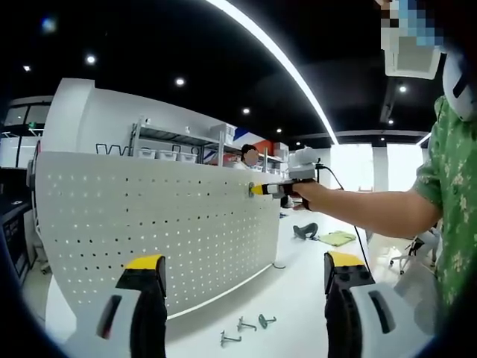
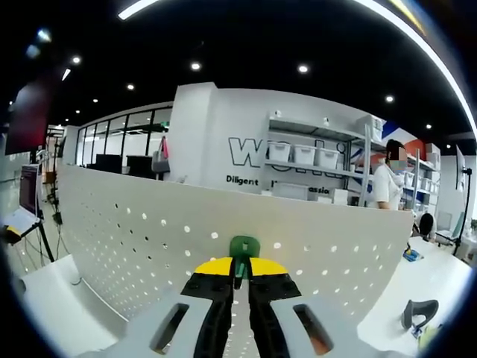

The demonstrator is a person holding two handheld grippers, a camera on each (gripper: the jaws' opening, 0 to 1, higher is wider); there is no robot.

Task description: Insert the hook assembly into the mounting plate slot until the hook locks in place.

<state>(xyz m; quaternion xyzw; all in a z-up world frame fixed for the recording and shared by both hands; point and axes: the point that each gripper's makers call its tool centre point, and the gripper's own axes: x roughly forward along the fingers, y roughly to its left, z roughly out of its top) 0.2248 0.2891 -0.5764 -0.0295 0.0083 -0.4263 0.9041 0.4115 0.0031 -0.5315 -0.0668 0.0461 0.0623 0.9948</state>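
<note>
Pegboard (image 1: 149, 216), right gripper (image 2: 238, 272) jaws pinching one green hook (image 2: 244, 247), left gripper (image 1: 242, 287) jaws spread, three hooks (image 1: 246, 328) on table (image 1: 298, 298)

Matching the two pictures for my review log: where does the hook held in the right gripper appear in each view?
Left gripper view: the hook is right of centre, at the tip of the right gripper, against the pegboard.
Right gripper view: lower centre, the green hook is pinched between the jaws.
Shared landmark: the white pegboard.
</note>
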